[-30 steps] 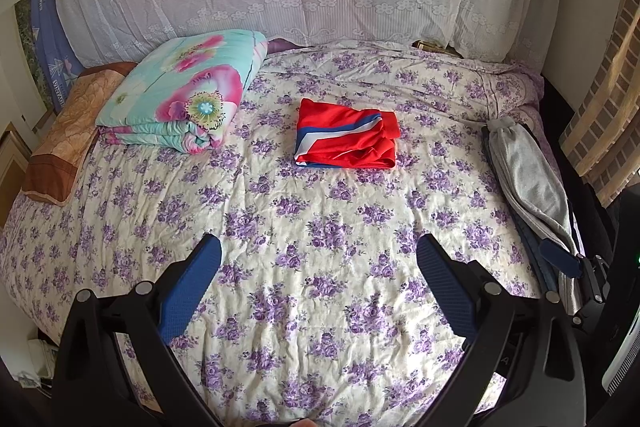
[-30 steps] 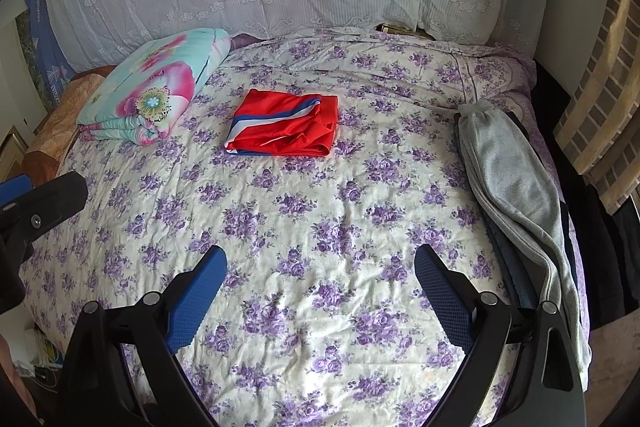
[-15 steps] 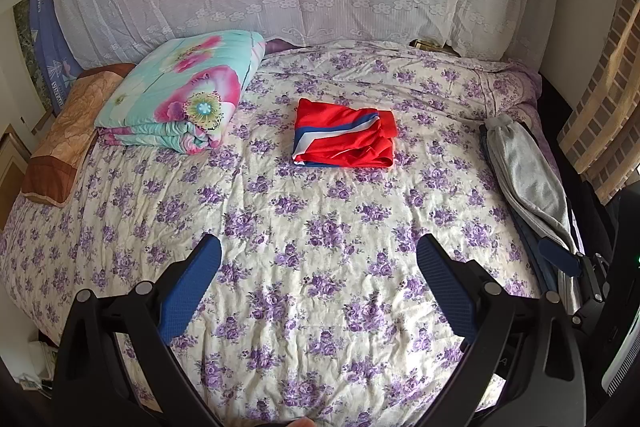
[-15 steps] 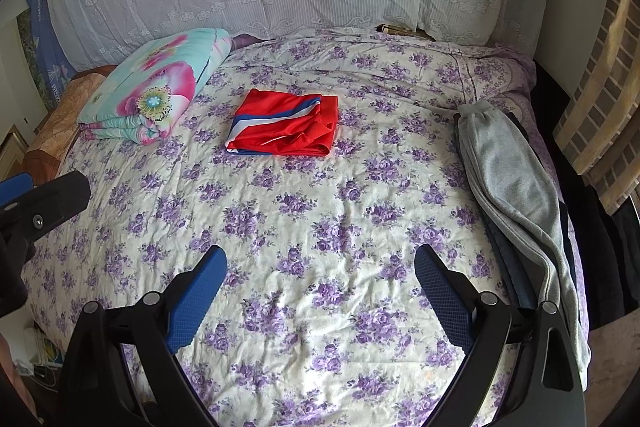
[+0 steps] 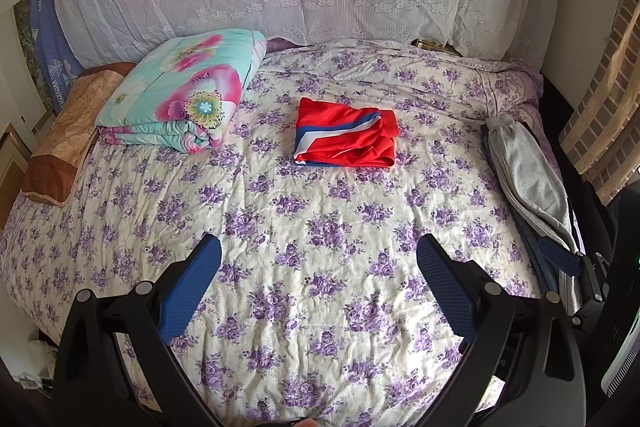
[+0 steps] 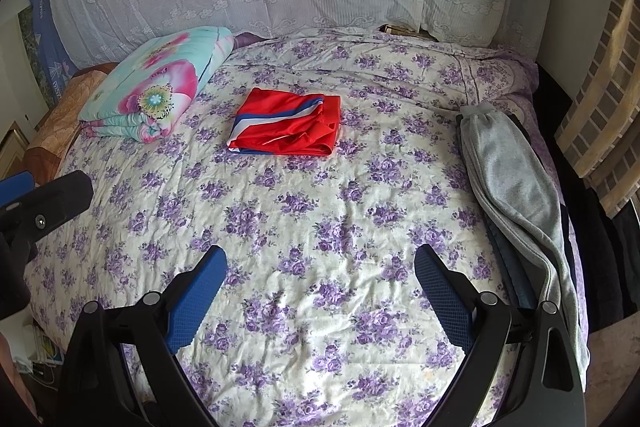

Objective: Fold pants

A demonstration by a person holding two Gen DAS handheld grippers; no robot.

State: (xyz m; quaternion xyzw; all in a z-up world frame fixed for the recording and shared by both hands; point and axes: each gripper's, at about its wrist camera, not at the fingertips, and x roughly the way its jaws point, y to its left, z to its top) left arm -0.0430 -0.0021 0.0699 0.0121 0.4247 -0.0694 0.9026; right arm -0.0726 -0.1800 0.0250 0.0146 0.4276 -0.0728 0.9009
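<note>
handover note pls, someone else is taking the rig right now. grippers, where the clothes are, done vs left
Left gripper: open, empty, over the purple-flowered bedspread.
Right gripper: open, empty, over the same bedspread.
Done: red garment with blue and white stripes lies folded mid-bed, apart from the folded turquoise floral quilt to its left.
Left: long grey fleece pants lie unfolded along the bed's right edge, over darker blue fabric I cannot identify. Probably next: pull the grey pair to the middle and fold.
</note>
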